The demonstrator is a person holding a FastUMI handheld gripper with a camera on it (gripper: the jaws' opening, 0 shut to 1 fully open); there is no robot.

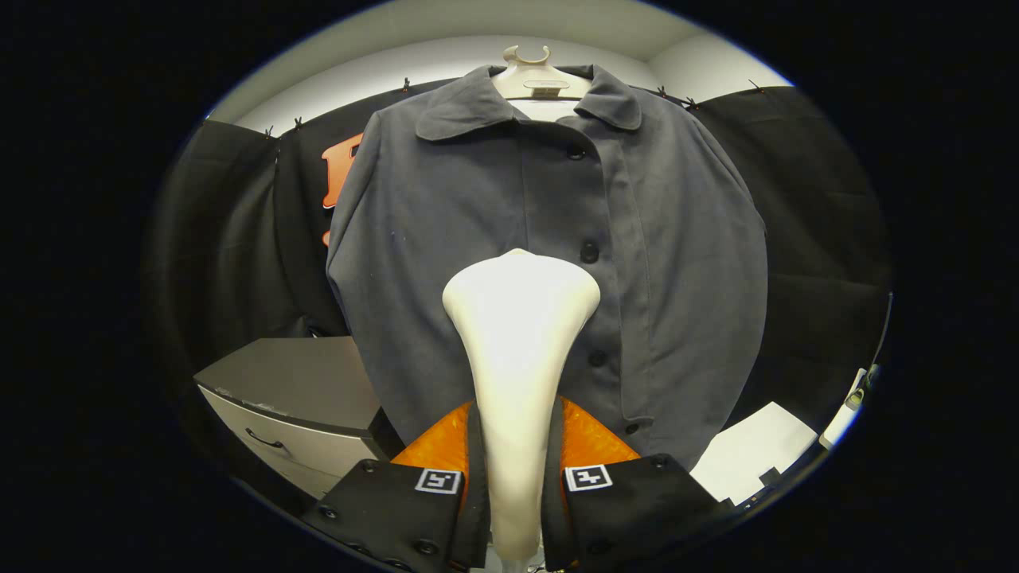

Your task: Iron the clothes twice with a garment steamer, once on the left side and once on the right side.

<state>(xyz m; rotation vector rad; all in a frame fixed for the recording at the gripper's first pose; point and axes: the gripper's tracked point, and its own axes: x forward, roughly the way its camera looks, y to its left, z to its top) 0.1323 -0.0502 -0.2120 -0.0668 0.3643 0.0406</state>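
Clamped tight, both fingers of the gripper (517,485) press on the slim handle of the garment steamer (519,334), one from each side, and its broad flat head rises just ahead of them. It points at the grey coat (509,263), which hangs buttoned on a pale hanger (529,76) directly beyond the steamer, head level with the middle buttons beside the placket.

That smooth handle looks hard and a touch slippery, so the grip low on the narrow neck seems the right place to hold it; the head probably makes it top-heavy. The coat looks soft and fairly thick, and will likely swing if pushed.

Off to one side, below the coat's sleeve, sits a grey drawer cabinet (302,398); on the other side, a white box (752,454). Neither blocks the front panels, though the cabinet's corner crowds the hem.
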